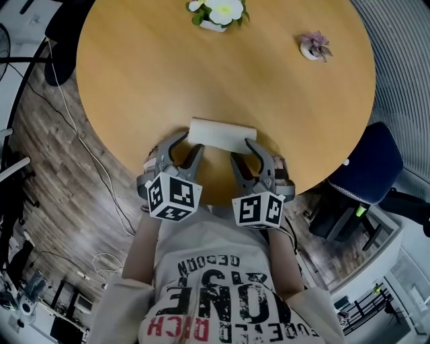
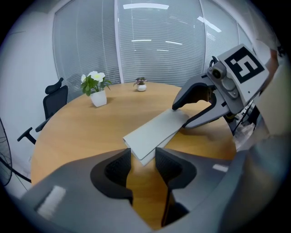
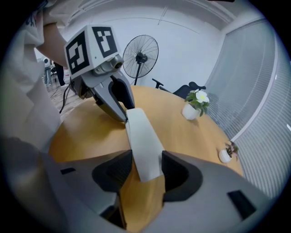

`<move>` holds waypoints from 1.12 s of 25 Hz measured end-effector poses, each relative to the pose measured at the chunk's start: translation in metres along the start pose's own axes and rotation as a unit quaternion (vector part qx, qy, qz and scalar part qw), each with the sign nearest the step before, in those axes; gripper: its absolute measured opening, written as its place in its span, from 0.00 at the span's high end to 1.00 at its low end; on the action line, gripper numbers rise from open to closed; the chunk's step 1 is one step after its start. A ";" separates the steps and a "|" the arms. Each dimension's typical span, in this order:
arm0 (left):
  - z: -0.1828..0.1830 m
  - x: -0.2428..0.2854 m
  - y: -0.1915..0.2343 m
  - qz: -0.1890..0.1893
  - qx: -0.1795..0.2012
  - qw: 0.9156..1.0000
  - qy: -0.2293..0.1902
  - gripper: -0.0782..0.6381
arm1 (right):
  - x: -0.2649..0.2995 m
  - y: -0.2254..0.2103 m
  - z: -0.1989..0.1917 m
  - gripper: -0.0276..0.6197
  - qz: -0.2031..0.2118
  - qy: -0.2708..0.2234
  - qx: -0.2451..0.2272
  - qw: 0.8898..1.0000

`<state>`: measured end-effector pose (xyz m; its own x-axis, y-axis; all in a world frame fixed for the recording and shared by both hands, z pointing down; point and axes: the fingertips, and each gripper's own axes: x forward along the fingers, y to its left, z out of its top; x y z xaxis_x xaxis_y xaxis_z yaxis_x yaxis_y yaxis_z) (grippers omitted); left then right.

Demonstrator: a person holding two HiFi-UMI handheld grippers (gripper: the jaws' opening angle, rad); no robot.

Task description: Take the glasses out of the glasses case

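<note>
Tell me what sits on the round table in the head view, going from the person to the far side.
glasses case → small pot with a pinkish plant → pot of white flowers

You are getting open passage over the bare middle of the round wooden table [image 1: 134, 80]. The flat pale grey glasses case [image 1: 222, 134] is lying by the near edge, its ends sitting between the parted jaws of your left gripper [image 1: 191, 142] and right gripper [image 1: 242, 149]. A white pot of white flowers [image 1: 216, 13] and a small purplish potted plant [image 1: 314, 47] are standing well apart at the far rim.
</note>
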<state>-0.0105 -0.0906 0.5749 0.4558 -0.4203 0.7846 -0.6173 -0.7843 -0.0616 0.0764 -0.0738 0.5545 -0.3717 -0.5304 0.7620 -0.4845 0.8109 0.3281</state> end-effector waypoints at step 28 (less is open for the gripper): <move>-0.007 0.005 -0.004 -0.019 -0.088 0.996 -0.013 0.67 | -0.006 -0.012 0.004 0.72 -0.018 -0.001 0.007 1.000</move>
<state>-0.0100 -0.0863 0.5829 0.4955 -0.4051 0.7684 -0.7016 -0.7081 0.0791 0.0811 -0.0812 0.5438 -0.3557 -0.5604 0.7479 -0.5088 0.7874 0.3480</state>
